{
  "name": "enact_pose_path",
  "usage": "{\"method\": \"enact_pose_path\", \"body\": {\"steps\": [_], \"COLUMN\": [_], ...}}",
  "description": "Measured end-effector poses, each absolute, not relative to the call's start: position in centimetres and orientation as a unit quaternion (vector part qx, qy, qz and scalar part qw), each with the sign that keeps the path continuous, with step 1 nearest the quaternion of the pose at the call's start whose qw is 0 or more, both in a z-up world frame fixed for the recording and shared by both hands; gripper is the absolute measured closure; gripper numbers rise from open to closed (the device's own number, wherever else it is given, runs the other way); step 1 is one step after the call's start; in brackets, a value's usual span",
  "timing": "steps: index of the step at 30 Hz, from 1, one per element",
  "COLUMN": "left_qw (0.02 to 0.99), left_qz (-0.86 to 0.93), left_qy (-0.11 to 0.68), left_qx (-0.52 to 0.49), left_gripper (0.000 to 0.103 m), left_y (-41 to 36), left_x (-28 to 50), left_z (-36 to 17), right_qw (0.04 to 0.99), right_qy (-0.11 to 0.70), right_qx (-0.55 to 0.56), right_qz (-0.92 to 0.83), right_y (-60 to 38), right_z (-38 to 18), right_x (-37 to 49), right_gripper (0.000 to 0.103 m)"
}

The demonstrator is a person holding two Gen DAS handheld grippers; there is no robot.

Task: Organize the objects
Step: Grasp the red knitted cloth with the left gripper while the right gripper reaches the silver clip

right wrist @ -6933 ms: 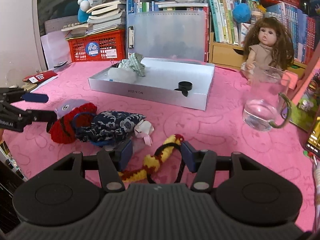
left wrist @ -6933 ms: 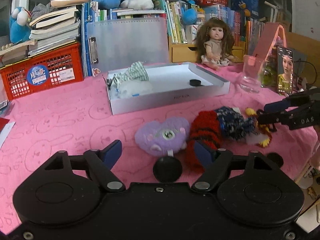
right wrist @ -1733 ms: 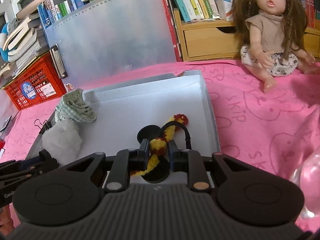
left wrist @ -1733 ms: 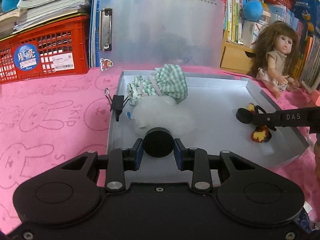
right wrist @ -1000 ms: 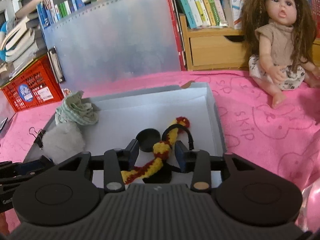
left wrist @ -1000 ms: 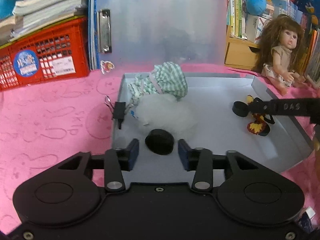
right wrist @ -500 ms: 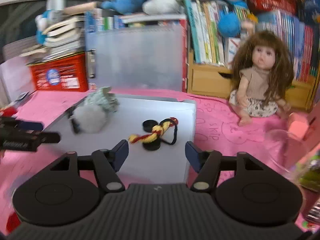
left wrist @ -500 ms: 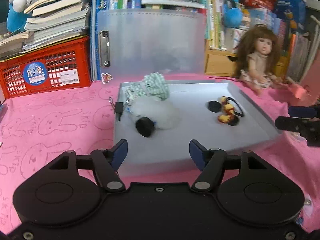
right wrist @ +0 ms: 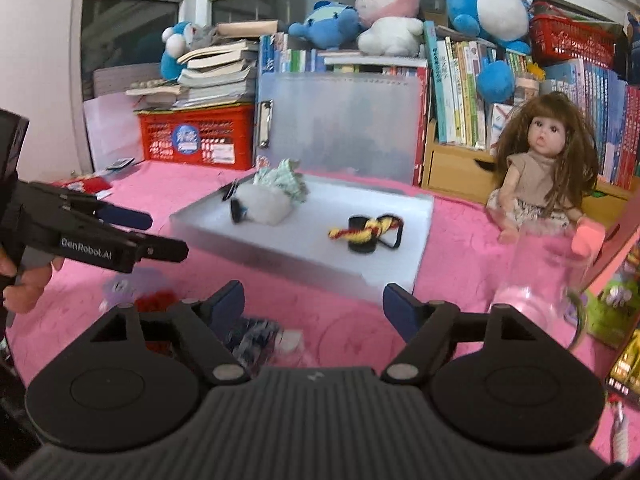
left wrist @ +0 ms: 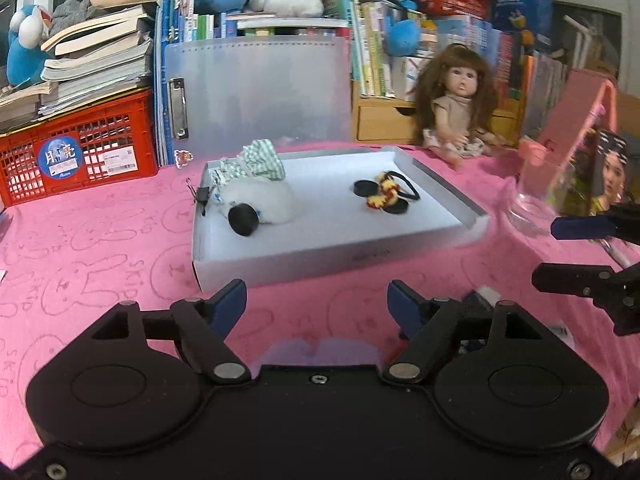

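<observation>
Both grippers hung over the pink bench in front of the tray, empty and with their fingers spreading apart.

The left gripper [left wrist: 316,302] and the right gripper [right wrist: 314,302] each had their blue-padded fingers wide and still opening, with nothing between them. The shallow white tray [left wrist: 340,258] sat on the bench [left wrist: 100,240] and held a green checked cloth [left wrist: 260,164] beside a white fluffy ball [left wrist: 272,200], a black round cap [left wrist: 241,220] leaning against that ball, and a red-and-yellow braided cord [left wrist: 382,196] draped over two more black caps [left wrist: 366,188]. Near the grippers, outside the tray, lay a purple plush [right wrist: 120,286], a red knitted piece [right wrist: 154,304] and a dark blue patterned pouch [right wrist: 252,338]. A doll [right wrist: 540,176] sat behind the tray, near a clear glass jug [right wrist: 540,280].
</observation>
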State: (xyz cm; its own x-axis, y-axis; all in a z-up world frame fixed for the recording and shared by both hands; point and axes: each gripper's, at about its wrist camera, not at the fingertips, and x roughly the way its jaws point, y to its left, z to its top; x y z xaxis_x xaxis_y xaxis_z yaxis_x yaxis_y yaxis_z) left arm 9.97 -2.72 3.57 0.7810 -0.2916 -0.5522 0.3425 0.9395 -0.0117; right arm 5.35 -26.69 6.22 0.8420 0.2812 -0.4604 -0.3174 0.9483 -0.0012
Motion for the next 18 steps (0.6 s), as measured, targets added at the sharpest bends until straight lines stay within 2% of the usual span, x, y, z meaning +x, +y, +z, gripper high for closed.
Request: {"method": "enact_pose_path", "body": {"steps": [8,18], "left_qw": [0.942,0.937], "left_qz": [-0.187,-0.24], "left_qy": [0.267,0.243], "left_qx": [0.079,0.071], "left_gripper": [0.022,0.021], "left_y": [-1.9,-0.9], "left_x": [6.5,3.6], "left_z": [2.5,3.4], "right_qw": [0.954,0.947], "right_qy": [0.241,0.26], "right_qx": [-0.036,-0.066], "right_qz": [0.178,0.175], "right_y": [-27.0,-26.0], "right_z": [4.8,3.0], "right_x": [2.0,0.7], "right_gripper": [0.016,0.015]}}
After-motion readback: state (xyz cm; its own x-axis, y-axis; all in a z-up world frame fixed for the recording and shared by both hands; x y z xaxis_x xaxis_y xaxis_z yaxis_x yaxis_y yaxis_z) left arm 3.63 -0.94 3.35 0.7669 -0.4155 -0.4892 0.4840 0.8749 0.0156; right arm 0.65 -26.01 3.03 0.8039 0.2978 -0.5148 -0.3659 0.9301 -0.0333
